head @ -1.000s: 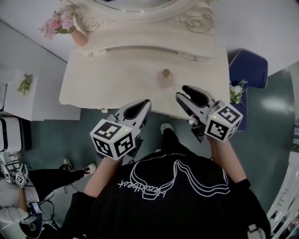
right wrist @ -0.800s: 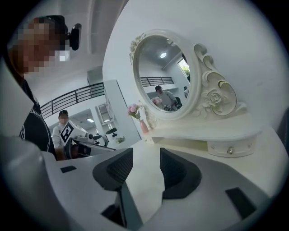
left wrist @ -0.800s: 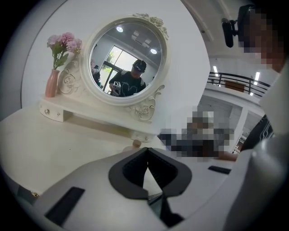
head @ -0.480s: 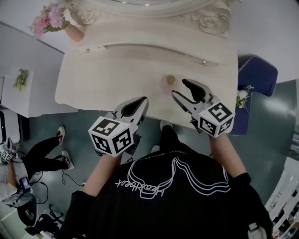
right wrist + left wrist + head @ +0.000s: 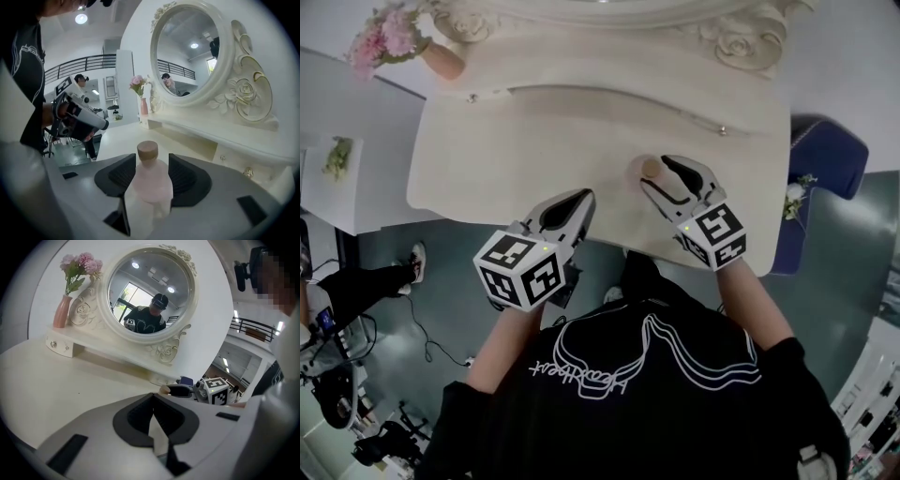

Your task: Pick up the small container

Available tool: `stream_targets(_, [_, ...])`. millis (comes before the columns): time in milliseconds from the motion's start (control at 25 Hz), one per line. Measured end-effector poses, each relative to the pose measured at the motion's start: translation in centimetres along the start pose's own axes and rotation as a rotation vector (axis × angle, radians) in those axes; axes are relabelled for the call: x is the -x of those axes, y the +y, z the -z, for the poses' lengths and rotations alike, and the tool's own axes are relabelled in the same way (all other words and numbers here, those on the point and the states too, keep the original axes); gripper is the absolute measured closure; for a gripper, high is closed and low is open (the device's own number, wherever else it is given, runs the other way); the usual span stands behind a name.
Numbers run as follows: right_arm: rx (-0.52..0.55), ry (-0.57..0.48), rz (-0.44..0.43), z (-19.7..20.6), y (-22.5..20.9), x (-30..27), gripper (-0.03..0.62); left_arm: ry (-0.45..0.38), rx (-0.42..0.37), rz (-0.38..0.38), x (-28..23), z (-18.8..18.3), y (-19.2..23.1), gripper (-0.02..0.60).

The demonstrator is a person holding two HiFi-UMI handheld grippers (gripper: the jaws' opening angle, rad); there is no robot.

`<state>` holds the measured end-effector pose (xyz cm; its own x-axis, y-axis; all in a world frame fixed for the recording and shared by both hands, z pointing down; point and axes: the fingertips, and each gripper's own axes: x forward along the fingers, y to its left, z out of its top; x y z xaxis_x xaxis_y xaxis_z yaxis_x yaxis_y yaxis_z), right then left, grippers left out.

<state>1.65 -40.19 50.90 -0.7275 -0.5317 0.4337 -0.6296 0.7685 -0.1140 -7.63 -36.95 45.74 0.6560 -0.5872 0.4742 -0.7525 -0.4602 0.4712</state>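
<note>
The small container is a pale pink bottle with a tan cap, upright near the front right of the cream dressing table. My right gripper reaches over the table edge with the bottle between its two dark pads. The right gripper is open; its jaws have just been closing a little around the bottle, and I see no firm press on it. My left gripper hangs at the table's front edge to the bottle's left. The left gripper is shut with nothing in it.
A round mirror in a carved white frame stands at the table's back on a low drawer shelf. A pink vase of flowers sits at the back left corner. A blue chair is right of the table.
My right gripper has moved forward and down over the table edge until the bottle stands between its jaws. The left gripper has crept slightly toward the front edge.
</note>
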Motion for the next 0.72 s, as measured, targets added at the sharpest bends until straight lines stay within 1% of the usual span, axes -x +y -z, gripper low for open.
stream_targets(80, [0.029, 0.011, 0.009, 0.24, -0.02, -0.40, 0.397, 0.003, 0.010, -0.003, -0.13, 0.10, 0.39, 0.580])
stream_targets(240, [0.052, 0.005, 0.017, 0.14, 0.12, -0.97, 0.406, 0.010, 0.018, 0.002, -0.39, 0.24, 0.76, 0.580])
stream_targets(520, [0.046, -0.023, 0.034, -0.24, 0.25, -0.89, 0.445, 0.015, 0.020, 0.005, -0.38, 0.40, 0.96, 0.580])
stream_targets(720, [0.053, -0.028, 0.047, -0.11, 0.21, -0.82, 0.454, 0.020, 0.019, 0.004, -0.30, 0.74, 0.91, 0.580])
